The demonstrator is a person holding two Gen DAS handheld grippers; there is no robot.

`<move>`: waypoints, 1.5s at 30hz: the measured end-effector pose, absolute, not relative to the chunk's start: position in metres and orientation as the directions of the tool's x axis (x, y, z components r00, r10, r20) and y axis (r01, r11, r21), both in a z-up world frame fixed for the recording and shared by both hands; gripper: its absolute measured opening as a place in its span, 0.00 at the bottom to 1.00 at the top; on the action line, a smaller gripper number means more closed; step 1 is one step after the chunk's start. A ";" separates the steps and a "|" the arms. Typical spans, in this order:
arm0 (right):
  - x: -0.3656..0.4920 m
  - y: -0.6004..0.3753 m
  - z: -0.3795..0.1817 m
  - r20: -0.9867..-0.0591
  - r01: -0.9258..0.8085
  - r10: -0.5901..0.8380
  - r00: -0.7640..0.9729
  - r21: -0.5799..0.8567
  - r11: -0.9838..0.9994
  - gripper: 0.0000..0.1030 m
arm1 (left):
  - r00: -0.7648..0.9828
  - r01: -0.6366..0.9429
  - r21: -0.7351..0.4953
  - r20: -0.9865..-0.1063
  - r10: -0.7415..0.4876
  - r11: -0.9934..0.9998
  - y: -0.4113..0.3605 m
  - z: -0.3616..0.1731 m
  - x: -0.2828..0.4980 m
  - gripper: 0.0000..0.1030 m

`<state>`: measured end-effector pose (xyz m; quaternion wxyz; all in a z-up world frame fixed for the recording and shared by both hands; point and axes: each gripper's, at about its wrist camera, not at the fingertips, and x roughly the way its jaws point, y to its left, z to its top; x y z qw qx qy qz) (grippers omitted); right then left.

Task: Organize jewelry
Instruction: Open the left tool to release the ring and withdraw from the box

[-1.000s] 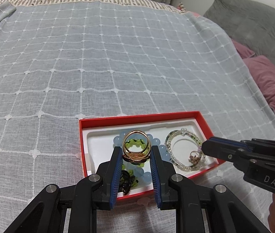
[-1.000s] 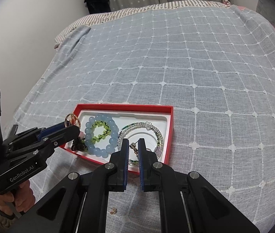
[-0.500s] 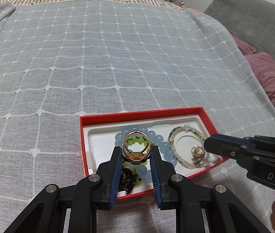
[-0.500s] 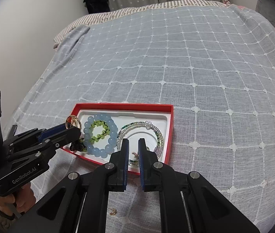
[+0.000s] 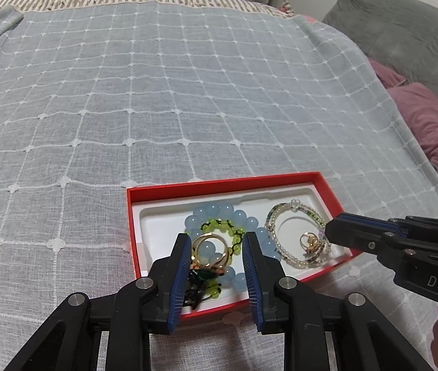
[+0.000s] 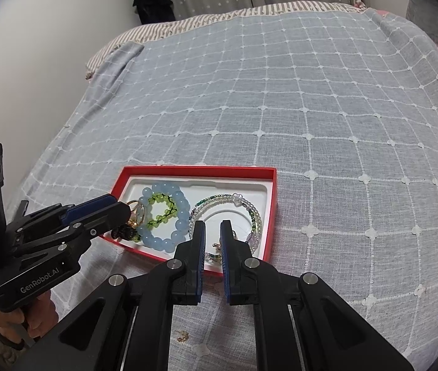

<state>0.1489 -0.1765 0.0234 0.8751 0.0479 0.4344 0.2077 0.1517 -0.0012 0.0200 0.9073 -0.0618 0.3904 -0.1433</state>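
A red box (image 5: 219,182) with a white inset lies on the bed cover. It holds a blue bead bracelet (image 5: 219,210), a green bracelet (image 5: 219,224), a clear-and-green bead bracelet (image 5: 296,210) ringing a small gold ring (image 5: 310,242), and a dark green piece (image 5: 200,278). My left gripper (image 5: 216,244) hangs over the box's near left part. Its jaws are opening, and a large gold ring (image 5: 209,249) between them leans on the left pad, clear of the right one. My right gripper (image 6: 212,232) is shut and empty over the box's near right edge.
The grey checked bed cover (image 6: 311,108) spreads far beyond the box. Grey and pink pillows (image 5: 419,61) lie at the right. A tiny gold item (image 6: 183,337) rests on the cover under my right gripper. A person's hand (image 6: 9,318) holds the left gripper.
The left jaws have widened. The gold ring, held upright between the pads before, has tipped down and to the left. The right gripper has stayed in place.
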 end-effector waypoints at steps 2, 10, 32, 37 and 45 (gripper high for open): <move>0.147 -0.177 0.025 -0.738 -0.322 0.405 0.540 0.263 0.909 0.10 | 0.660 0.208 -0.232 -0.684 -0.311 0.950 0.001 0.023 0.150 0.28; 0.137 -0.189 0.034 -0.724 -0.316 0.408 0.556 0.270 0.910 0.10 | 0.693 0.193 -0.257 -0.648 -0.317 0.947 0.012 0.039 0.137 0.28; 0.107 -0.184 0.021 -0.778 -0.330 0.399 0.486 0.259 0.908 0.10 | 0.635 0.154 -0.221 -0.725 -0.267 0.963 0.017 0.020 0.111 0.36; 0.101 -0.178 0.019 -0.791 -0.344 0.385 0.475 0.235 0.909 0.11 | 0.607 0.156 -0.222 -0.747 -0.271 0.962 0.013 0.013 0.100 0.36; 0.098 -0.174 0.014 -0.816 -0.350 0.363 0.450 0.212 0.912 0.11 | 0.542 0.177 -0.162 -0.808 -0.233 0.971 -0.004 -0.007 0.074 0.36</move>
